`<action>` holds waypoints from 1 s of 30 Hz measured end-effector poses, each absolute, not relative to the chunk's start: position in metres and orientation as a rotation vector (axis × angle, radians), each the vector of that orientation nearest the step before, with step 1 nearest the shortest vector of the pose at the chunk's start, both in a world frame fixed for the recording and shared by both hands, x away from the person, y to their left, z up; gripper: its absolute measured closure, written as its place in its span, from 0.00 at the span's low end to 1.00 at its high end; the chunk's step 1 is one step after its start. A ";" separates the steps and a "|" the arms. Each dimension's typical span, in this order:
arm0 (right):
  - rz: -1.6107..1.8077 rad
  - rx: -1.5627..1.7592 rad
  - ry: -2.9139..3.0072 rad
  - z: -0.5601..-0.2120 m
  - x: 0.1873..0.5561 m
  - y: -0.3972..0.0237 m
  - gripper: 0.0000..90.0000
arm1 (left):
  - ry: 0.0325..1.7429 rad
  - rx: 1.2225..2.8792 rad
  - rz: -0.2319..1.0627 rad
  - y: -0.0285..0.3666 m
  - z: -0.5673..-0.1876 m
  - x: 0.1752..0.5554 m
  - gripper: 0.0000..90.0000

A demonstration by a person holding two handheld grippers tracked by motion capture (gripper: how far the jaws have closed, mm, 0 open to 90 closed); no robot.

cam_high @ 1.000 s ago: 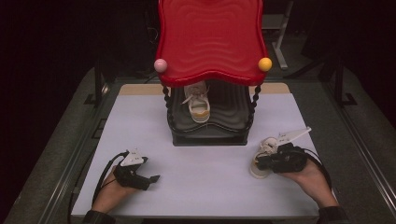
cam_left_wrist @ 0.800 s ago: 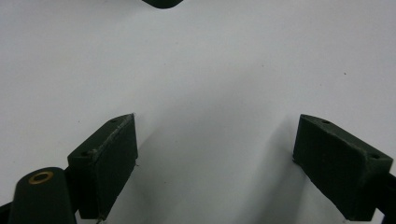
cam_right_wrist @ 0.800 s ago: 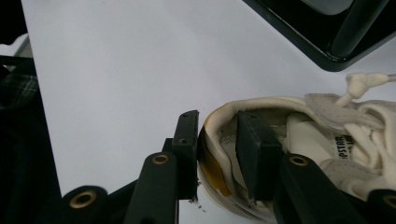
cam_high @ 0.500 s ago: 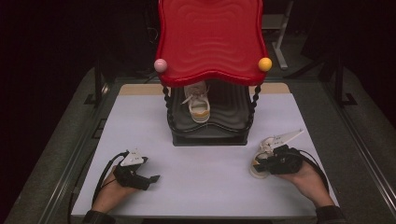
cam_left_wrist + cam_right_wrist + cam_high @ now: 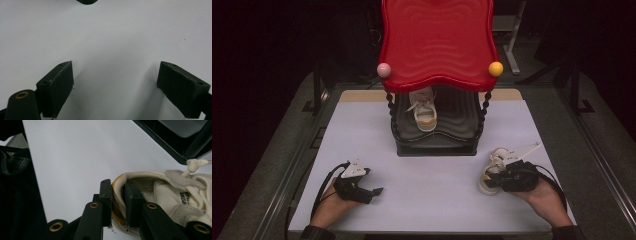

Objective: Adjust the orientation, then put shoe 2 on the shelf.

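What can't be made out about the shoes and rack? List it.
- Rack shoe, high view: its back part is covered by the red top tray.
- Held shoe, right gripper view: toe cut off by the right edge; the right claw clamps its heel wall and hides part of it.
- Tongue label, right gripper view: print too small and cut short to read whole.
- Rack, left gripper view: one dark corner, cut off by the top edge.

overhead forward-down, claw cameras close on table [image 5: 422, 200]
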State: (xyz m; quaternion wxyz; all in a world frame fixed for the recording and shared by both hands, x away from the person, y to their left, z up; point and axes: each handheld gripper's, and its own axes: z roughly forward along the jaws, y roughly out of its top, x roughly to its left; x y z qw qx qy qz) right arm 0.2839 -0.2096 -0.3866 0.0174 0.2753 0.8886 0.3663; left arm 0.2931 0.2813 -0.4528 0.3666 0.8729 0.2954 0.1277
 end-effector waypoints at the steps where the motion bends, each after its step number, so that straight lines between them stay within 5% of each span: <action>1: 1.138 0.856 2.761 -0.387 0.284 -0.210 0.86 | 0.759 2.243 0.328 0.281 -0.453 0.293 0.14; 30: 1.253 0.612 2.718 -0.325 0.260 -0.180 0.86 | 0.758 2.246 0.328 0.281 -0.453 0.293 0.14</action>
